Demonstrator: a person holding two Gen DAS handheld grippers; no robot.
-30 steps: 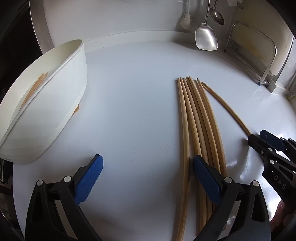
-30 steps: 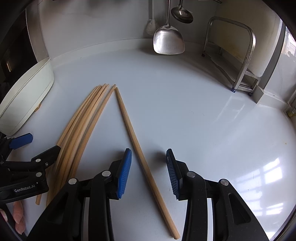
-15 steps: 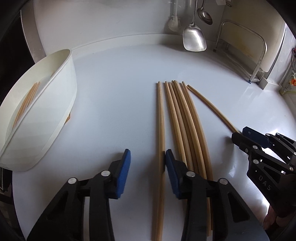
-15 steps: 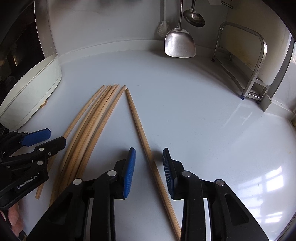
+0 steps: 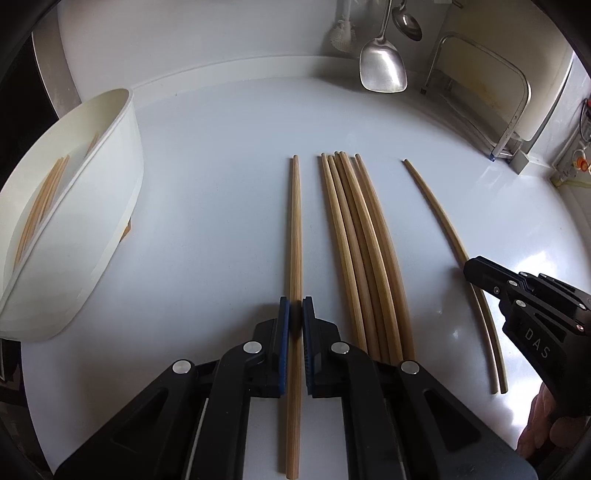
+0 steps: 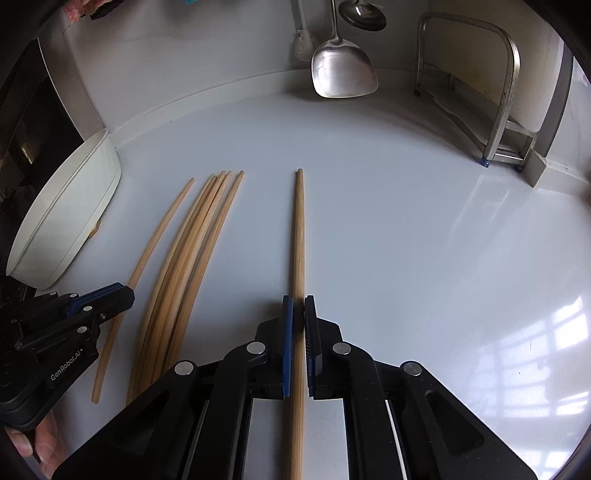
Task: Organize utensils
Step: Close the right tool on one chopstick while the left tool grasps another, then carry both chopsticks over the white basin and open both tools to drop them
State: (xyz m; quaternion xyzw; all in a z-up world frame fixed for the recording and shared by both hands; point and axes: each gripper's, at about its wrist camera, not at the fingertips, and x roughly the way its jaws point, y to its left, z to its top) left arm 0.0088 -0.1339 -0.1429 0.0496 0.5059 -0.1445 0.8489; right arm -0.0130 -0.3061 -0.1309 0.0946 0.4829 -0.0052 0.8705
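Long wooden chopsticks lie on a white counter. My left gripper (image 5: 294, 310) is shut on one chopstick (image 5: 294, 229), apart to the left of a bundle of several (image 5: 354, 240). My right gripper (image 6: 298, 310) is shut on another single chopstick (image 6: 300, 229), right of the bundle (image 6: 195, 243). That chopstick (image 5: 439, 218) and the right gripper (image 5: 517, 291) show at the right of the left wrist view. The left gripper (image 6: 99, 299) shows at the left of the right wrist view. A white oval bin (image 5: 110, 206) at the left holds several chopsticks (image 5: 44, 203).
A steel spatula (image 5: 382, 70), a ladle (image 5: 408, 26) and a brush (image 5: 341, 35) hang on the back wall. A metal rack (image 6: 495, 92) stands at the back right. The bin (image 6: 74, 206) sits at the counter's left edge.
Both grippers have closed, each on its own chopstick. The left one's chopstick now lies farther apart from the bundle, and so does the right one's.
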